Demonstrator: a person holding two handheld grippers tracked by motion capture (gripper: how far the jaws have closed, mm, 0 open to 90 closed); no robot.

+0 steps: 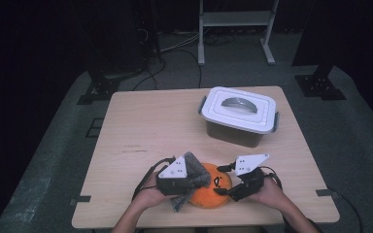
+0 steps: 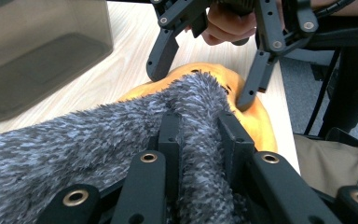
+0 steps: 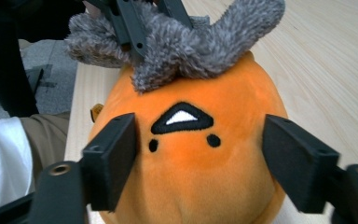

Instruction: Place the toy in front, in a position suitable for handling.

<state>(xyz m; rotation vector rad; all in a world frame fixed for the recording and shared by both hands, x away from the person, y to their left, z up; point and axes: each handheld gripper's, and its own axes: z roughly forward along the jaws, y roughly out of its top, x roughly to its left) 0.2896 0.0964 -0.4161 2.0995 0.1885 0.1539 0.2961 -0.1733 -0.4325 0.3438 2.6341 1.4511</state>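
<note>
**2 grippers on an orange plush at the near edge**

The orange plush toy (image 1: pixel 209 191) lies on the wooden table (image 1: pixel 141 126) close to the near edge, roughly midway between left and right. A grey fuzzy cloth (image 1: pixel 193 172) is draped over its left side and top.

The left gripper (image 1: pixel 187 187) is clamped on that cloth — in the left gripper view its 2 black jaws pinch a fold of the grey pile (image 2: pixel 200 154) tight between them, with the plush (image 2: pixel 256 121) just beyond. The cloth rests on the toy.

The right gripper (image 1: pixel 226 182) comes in from the right. In the right gripper view its jaws stand wide, 1 on each side of the plush (image 3: pixel 191 163), whose stitched face sits between them; the left pad lies against the fabric, and whether the right pad touches I cannot tell — no squeeze shows.

At the far right of the table stands a container (image 1: pixel 238 119) with a white lid (image 1: pixel 240 108) shut on it, handle on top, well apart from the toy. Its smoky wall (image 2: pixel 42 51) shows in the left gripper view; nothing can be made out inside.
</note>
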